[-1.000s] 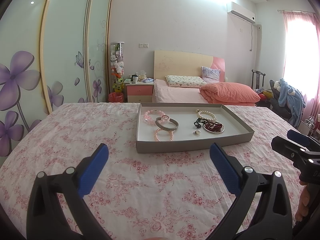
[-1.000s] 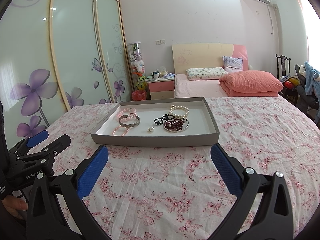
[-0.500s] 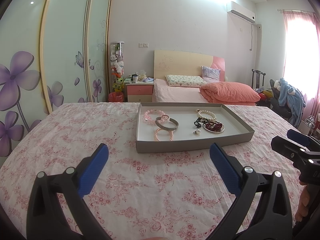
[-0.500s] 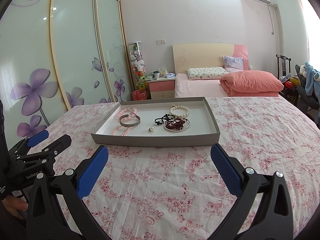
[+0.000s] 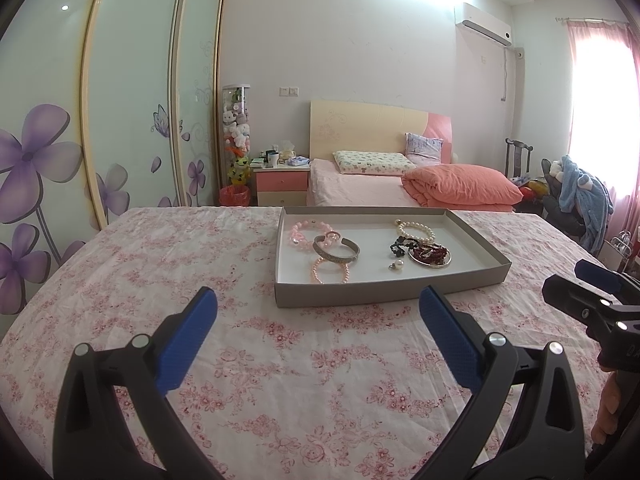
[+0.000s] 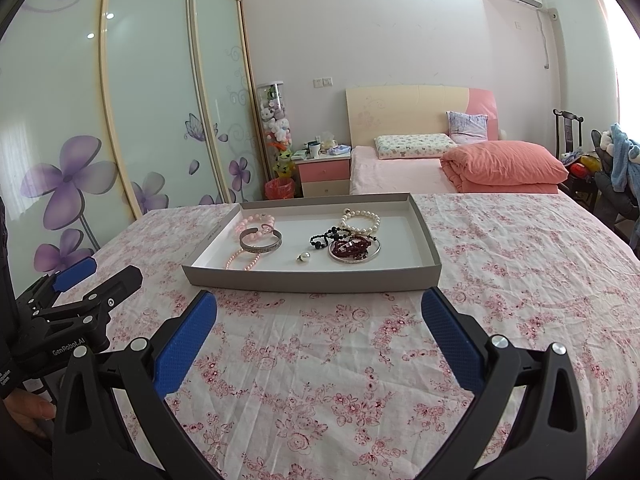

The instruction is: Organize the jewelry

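Note:
A shallow grey tray with a white floor sits on the floral cloth ahead of both grippers. In it lie a silver cuff, pink bead bracelets, a white pearl bracelet, black beads, dark red beads on a silver bangle and a small pearl pendant. My left gripper is open and empty, short of the tray. My right gripper is open and empty, likewise short of the tray.
The pink floral cloth covers a wide flat surface. Behind it stand a bed with an orange quilt, a pink nightstand, sliding wardrobe doors at left and a chair with blue clothes at right.
Both grippers have eased very slightly toward the tray. Nothing in the tray has moved.

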